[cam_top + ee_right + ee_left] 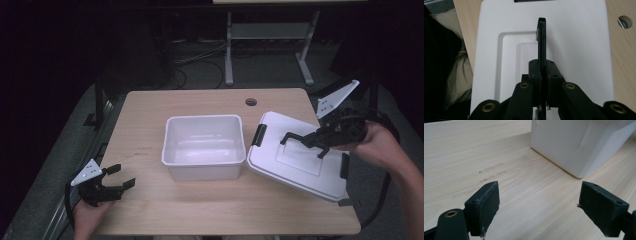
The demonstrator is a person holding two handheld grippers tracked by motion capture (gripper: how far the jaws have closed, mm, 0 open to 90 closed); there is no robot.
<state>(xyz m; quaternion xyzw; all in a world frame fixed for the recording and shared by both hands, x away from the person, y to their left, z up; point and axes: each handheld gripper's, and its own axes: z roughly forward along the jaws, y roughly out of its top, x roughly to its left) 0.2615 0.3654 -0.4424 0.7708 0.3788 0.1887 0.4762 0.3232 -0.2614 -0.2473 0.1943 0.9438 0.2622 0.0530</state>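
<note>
The right gripper point(541, 75) is clenched on the black handle point(541, 37) of the white lid point(295, 155), which hangs tilted at three o'clock of the open white bin point(202, 145), its low edge near the table point(150, 210). That thin handle could slip or pivot between the pads, and the lid might swing and knock the bin's rim. The left gripper point(539, 210) rests released at seven o'clock, well apart from the bin.

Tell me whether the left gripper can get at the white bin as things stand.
Probably yes: the left gripper stands open, with bare table between it and the white bin.
</note>
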